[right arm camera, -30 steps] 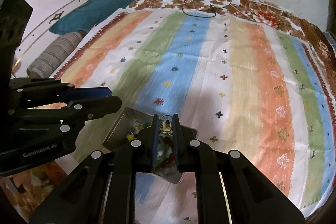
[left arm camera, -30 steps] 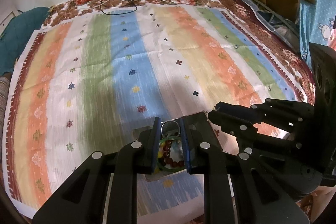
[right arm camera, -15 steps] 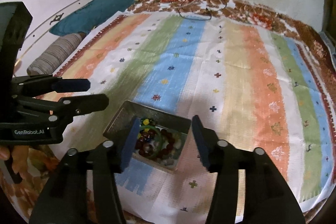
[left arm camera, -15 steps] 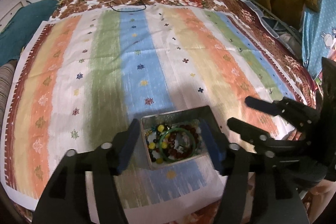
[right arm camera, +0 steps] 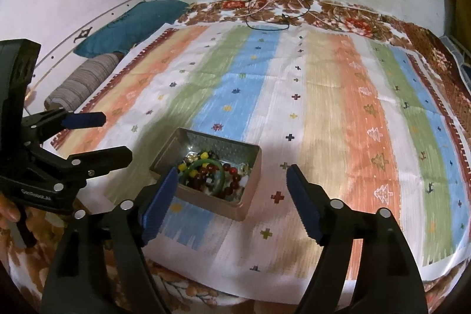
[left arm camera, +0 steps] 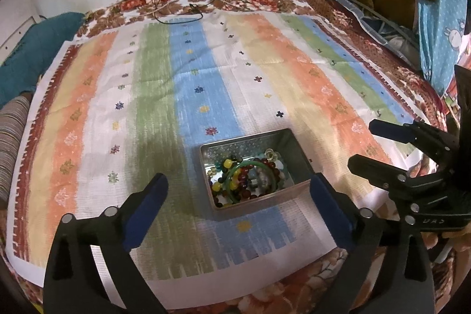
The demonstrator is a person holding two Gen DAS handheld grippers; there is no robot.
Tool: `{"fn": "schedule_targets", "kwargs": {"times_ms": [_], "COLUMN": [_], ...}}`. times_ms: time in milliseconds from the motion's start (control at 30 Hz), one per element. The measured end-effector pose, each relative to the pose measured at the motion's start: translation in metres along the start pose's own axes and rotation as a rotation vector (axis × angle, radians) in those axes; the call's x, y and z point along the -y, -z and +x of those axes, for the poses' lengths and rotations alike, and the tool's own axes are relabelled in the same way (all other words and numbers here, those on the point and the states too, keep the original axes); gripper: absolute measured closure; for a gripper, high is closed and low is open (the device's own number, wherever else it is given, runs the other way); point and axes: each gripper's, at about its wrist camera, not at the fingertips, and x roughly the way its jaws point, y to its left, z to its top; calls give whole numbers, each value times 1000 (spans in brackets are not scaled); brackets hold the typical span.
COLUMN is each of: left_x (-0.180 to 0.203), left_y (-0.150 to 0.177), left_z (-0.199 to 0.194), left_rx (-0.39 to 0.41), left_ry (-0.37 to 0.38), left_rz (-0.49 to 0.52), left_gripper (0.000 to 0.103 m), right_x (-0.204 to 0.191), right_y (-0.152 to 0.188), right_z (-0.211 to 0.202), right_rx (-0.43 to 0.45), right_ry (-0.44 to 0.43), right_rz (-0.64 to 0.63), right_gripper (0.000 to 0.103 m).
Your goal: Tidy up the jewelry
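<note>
With the jewelry [left arm camera: 247, 177] heaped in the tin [left arm camera: 300, 156] on the bed [left arm camera: 164, 96], both the left gripper [left arm camera: 238, 193] and right gripper [right arm camera: 232, 187] had just been opening (nothing between the jaws), so the drop-off looked done and the next move would likely call for backing away.

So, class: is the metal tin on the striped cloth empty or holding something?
Holding something: the open tin contains a green bangle and beaded bracelets.
</note>
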Motion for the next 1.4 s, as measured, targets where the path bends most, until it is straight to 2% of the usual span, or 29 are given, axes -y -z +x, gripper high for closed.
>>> {"fn": "schedule_targets", "kwargs": {"times_ms": [267, 433, 700, 867, 1400], "left_x": [9, 7, 7, 10, 13], "left_y": [12, 17, 21, 22, 23], "left_z": [-11, -22, -31, -31, -34], "left_rx": [29, 64, 107, 115, 124], "left_ry": [-41, -48, -45, -41, -40], "left_rz": [43, 9, -1, 10, 20], "left_gripper": [6, 6, 6, 6, 6], "right_x": [2, -1, -6, -6, -4], "right_y": [9, 12, 17, 18, 20], "right_z": [-14, -19, -28, -32, -31], "right_rx": [35, 52, 80, 102, 94], "right_ry": [-4, 8, -10, 24, 17], "right_rz": [1, -14, -28, -32, -21], "right_gripper": [12, 8, 8, 8, 8]}}
